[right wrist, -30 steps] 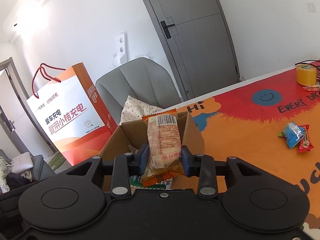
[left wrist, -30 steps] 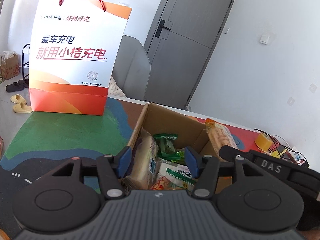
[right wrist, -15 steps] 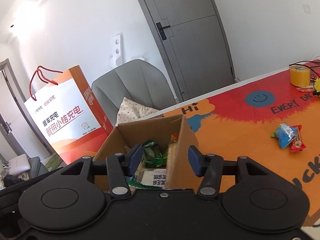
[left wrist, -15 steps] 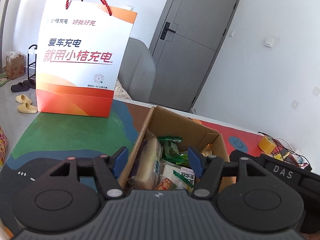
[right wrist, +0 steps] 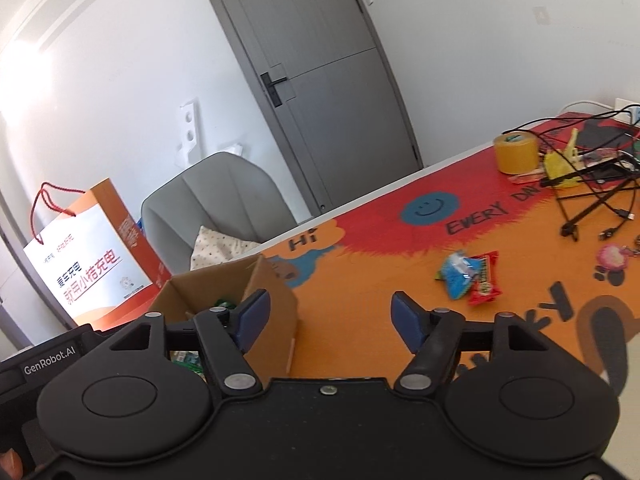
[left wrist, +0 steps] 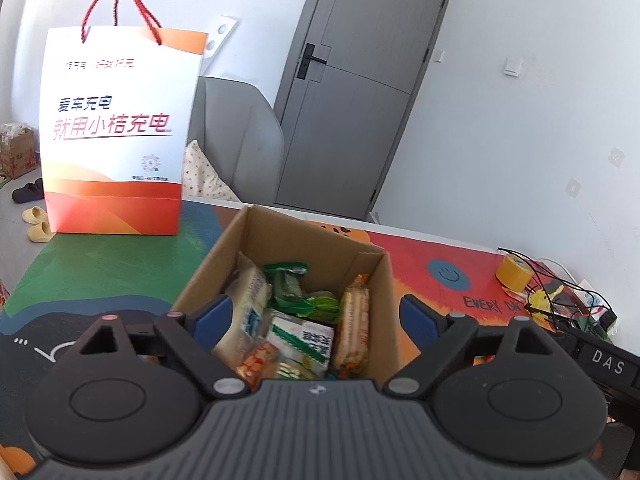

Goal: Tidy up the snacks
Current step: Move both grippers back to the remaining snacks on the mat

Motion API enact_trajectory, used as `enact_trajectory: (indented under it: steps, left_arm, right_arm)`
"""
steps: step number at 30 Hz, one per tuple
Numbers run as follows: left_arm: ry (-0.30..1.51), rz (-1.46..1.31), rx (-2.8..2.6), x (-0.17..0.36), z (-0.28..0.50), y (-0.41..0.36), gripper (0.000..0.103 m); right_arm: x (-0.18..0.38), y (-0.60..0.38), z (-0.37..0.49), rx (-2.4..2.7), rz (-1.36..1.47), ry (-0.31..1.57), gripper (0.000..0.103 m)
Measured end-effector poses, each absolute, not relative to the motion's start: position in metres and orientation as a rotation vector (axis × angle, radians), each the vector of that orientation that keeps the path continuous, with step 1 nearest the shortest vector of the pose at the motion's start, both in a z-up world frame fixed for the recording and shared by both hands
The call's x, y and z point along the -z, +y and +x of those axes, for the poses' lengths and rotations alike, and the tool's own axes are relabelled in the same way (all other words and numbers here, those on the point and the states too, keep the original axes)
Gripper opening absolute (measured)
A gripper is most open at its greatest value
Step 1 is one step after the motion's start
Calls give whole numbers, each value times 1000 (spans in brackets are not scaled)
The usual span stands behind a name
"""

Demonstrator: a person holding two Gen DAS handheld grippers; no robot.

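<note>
Item: blue and red snack packets (right wrist: 470,278) lying loose on the worktop (right wrist: 380,288), right of the cardboard box (left wrist: 280,264) (already part-filled); right hand-held gripper (right wrist: 327,318) opening, empty; advise approaching low, straddling one packet squarely before closing.

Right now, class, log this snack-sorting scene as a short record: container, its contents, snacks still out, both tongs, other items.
container: open cardboard box on the mat
contents: several packets, including a green packet and an orange-ended bar
snacks still out: blue packet and red packet, touching, on the mat right of the box
left tongs: opening, holding nothing, over the box
right tongs: opening, holding nothing, beside the box
other items: paper bag, tape roll, cables
</note>
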State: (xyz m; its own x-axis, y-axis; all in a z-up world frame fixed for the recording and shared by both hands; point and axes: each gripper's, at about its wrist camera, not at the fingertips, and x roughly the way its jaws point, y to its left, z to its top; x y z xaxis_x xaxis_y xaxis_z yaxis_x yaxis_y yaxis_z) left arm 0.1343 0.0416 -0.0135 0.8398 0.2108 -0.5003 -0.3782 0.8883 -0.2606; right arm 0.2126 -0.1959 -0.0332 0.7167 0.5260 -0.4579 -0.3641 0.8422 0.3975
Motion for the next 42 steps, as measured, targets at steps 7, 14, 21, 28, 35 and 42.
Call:
enact_trajectory:
  steps: [7,14,21,28,35,42]
  left_arm:
    - [492,-338,-290,13,146,19,93]
    - [492,-317,-239,11,160,-1,93]
    - [517,-287,-195,14,183,-19,93]
    - [562,-262,-169,20,214,-33,93]
    - [606,-271,-171,26,251,-43,93]
    - [646,-248,-179,34,285,-60,93]
  right_arm:
    - [40,-230,216,-444,318,587,75]
    - [45,-256,224,-386,342,576,77]
    - [54,-273,244,-345,367,583,71]
    - [71,-285,273,-323,435,637,65]
    - [88,-291,302,-339,509,700,57]
    - [107,-294,333,-327,535,765,47]
